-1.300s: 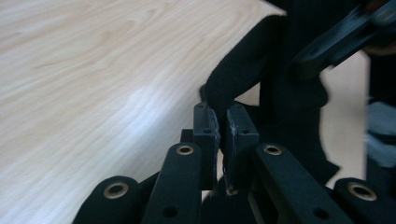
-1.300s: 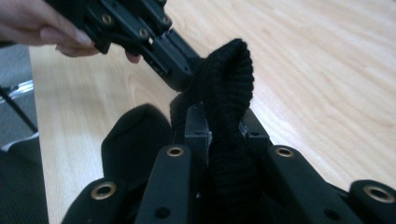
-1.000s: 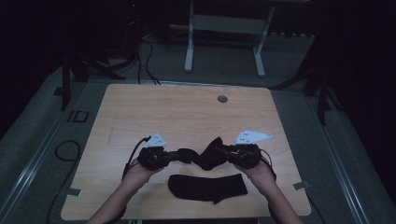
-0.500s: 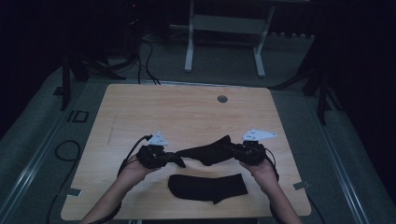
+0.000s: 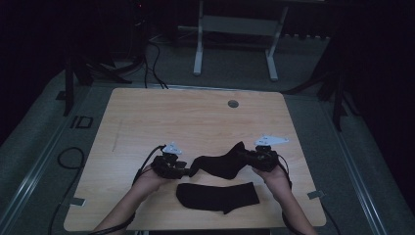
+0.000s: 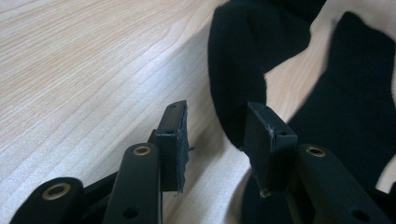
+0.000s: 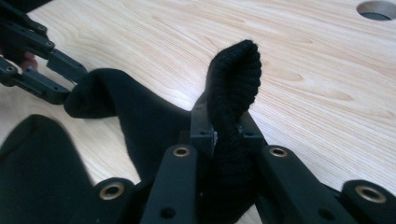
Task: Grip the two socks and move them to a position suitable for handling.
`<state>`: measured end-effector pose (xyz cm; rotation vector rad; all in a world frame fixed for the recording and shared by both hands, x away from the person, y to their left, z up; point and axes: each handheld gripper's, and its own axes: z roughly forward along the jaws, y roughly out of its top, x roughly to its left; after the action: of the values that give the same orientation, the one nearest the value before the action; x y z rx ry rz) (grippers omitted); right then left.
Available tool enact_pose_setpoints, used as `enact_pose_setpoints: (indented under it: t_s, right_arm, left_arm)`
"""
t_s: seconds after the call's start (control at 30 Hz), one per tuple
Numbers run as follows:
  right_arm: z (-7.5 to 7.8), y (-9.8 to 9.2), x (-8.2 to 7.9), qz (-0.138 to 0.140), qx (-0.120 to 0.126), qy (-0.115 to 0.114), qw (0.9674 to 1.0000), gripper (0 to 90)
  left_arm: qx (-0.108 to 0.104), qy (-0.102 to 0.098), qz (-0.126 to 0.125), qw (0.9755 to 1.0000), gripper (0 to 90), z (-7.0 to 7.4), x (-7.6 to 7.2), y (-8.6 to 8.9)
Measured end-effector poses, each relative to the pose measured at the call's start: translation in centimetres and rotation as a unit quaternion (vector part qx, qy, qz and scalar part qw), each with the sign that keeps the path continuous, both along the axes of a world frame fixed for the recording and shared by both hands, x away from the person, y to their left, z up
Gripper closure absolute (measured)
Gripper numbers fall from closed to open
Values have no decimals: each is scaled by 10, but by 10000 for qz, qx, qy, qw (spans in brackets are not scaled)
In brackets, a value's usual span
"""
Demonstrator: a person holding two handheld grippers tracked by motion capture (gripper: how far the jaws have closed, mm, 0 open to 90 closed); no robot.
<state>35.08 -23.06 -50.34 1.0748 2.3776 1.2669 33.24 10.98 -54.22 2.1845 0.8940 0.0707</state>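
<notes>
A black sock (image 5: 220,164) stretches between my two grippers just above the wooden table (image 5: 195,122). My right gripper (image 5: 247,159) (image 7: 226,123) is shut on one end of it, and the knit edge (image 7: 233,70) sticks up past the jaws. My left gripper (image 5: 183,171) (image 6: 217,121) has just been opening. Its jaws stand apart with the sock's other end (image 6: 236,60) loose in the gap, by the right pad (image 6: 268,140). A second black sock (image 5: 218,196) (image 6: 355,93) lies flat near the table's front edge, just in front of both grippers.
A round cable hole (image 5: 233,104) (image 7: 376,9) sits near the table's far edge. Bare wood spreads beyond the grippers. Cables (image 5: 68,156) trail on the dark floor at the left, and a metal stand (image 5: 235,44) rises behind the table.
Both hands have come down toward the table and the sock has been drawn out longer between them. The left jaws have opened off the sock's end.
</notes>
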Motion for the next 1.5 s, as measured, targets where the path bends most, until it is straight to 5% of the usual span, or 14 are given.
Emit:
enact_pose_setpoints:
  t_s: [0.2,0.4,0.77,1.03,1.13,1.23,1.3,1.5]
  right_arm:
    - [-14,-11,10,-314,-94,171,9993,787]
    - [-30,-27,21,-663,-344,406,9964,521]
    - [-43,-52,34,-1123,-684,559,9897,454]
    - [-31,-61,32,-1222,-717,429,9890,460]
    - [-22,-58,27,-1051,-546,360,9923,601]
    - [-19,-49,21,-825,-522,240,9949,884]
    - [-20,-42,20,-693,-558,254,9957,899]
    - [-32,-28,24,-502,-873,339,9943,899]
  left_arm:
    - [-89,42,174,9998,610,-5,7,-4]
    - [-88,39,232,9997,673,-4,11,-5]
    - [-45,125,550,9984,672,-9,12,11]
    - [126,-3,935,9955,602,-2,12,31]
    - [-9,-273,854,9960,627,6,8,26]
    - [-30,-402,802,9960,807,10,8,13]
    - [6,-334,706,9969,893,10,11,3]
    - [222,-332,411,9984,895,4,17,-27]
